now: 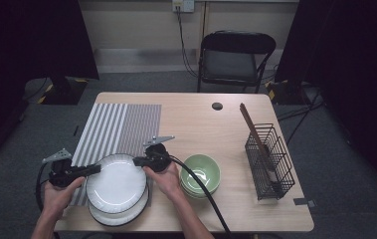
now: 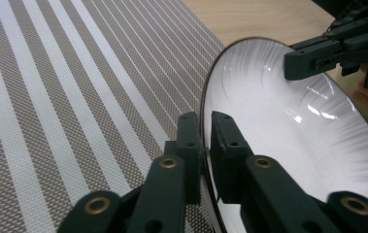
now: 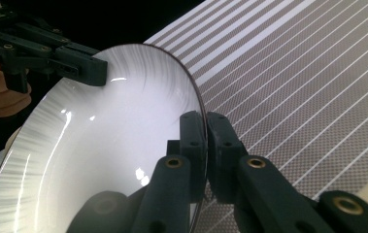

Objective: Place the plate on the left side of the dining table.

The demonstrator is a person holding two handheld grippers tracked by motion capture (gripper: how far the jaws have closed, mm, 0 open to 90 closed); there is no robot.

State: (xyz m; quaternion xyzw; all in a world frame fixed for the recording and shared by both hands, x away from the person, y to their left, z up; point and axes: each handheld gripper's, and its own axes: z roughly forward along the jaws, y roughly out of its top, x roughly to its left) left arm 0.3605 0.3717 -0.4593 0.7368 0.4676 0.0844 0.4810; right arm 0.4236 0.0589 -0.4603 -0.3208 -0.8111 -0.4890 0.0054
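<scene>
Wooden table (image 1: 196, 119) on grey carpet, folding chair (image 1: 235, 57) at 12 o'clock, striped placemat (image 1: 119, 127) at 10. Wire basket (image 1: 270, 162) at 3, holding a wooden utensil (image 1: 255, 137); green bowls (image 1: 201, 174) stacked beside. Top white plate (image 1: 116, 181) of the near stack pinched by its rim: left gripper (image 2: 206, 145) at 9, right gripper (image 3: 206, 145) at 3, both clamped tight.

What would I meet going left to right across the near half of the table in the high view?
Left hand-held gripper → white round plate with a dark rim → right hand-held gripper → stacked pale green bowls → black wire basket holding a brown wooden utensil.
</scene>
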